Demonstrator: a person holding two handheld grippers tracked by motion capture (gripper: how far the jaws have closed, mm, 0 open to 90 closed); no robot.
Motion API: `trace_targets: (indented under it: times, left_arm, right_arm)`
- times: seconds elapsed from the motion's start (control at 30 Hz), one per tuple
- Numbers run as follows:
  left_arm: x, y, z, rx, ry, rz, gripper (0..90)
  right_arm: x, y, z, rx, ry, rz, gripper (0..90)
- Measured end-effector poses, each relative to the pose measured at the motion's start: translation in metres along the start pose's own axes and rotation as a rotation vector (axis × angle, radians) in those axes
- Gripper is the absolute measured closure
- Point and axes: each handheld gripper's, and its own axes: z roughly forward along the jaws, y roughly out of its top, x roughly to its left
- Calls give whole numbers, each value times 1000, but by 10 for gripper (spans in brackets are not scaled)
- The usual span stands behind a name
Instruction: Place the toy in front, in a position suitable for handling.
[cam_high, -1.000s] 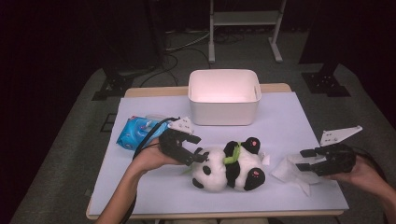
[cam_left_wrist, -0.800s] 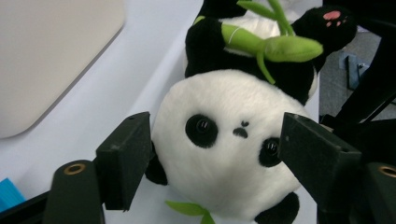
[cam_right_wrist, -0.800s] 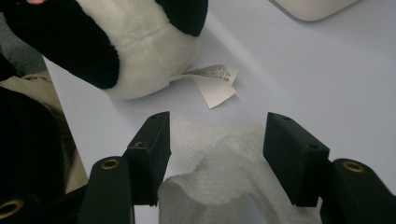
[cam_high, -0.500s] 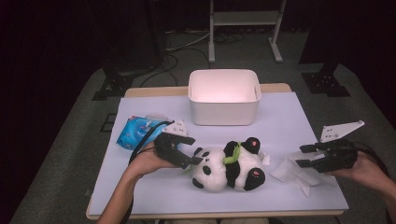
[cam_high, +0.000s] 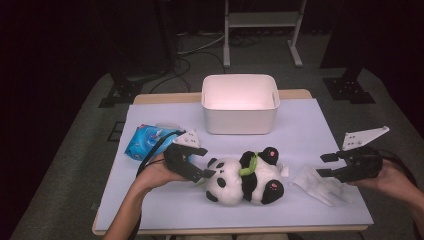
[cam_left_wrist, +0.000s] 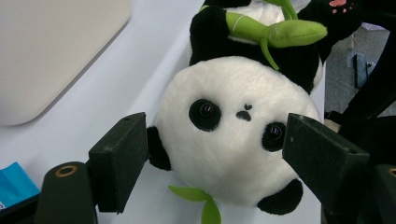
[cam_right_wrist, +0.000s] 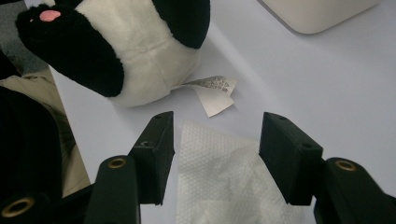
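left tool (cam_left_wrist: 212, 154) open around panda's head (cam_left_wrist: 233, 140), right tool (cam_right_wrist: 215, 158) over tissue (cam_right_wrist: 224, 186)

Black-and-white plush panda (cam_high: 243, 179) with pink paw pads and a green bamboo sprig (cam_left_wrist: 275, 33), white crinkled tissue (cam_high: 320, 184), white bin (cam_high: 240, 104), blue wipes packet (cam_high: 145, 141), pale lavender tabletop (cam_high: 310, 130), my jaws matte black.

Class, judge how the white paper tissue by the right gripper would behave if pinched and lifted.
The tissue looks thin and crumpled, so it would probably droop limply. It likely weighs almost nothing. Its embossed surface suggests it may tear if tugged hard.
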Motion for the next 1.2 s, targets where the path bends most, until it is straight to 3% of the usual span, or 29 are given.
trace_targets:
  times: [0.47,0.77,1.0,1.2]
  left_arm:
    - [3,-6,-6,-11,26,-15,193]
    - [6,-20,-9,-9,50,-31,174]
    - [5,-31,-12,-22,74,-65,132]
    - [3,-37,-15,-26,86,-68,115]
  right_arm:
    - [-9,16,13,-4,21,-28,403]
    - [-19,48,31,-17,48,-34,339]
    - [-22,77,46,-10,61,-65,321]
    - [-24,99,55,-18,63,-82,288]
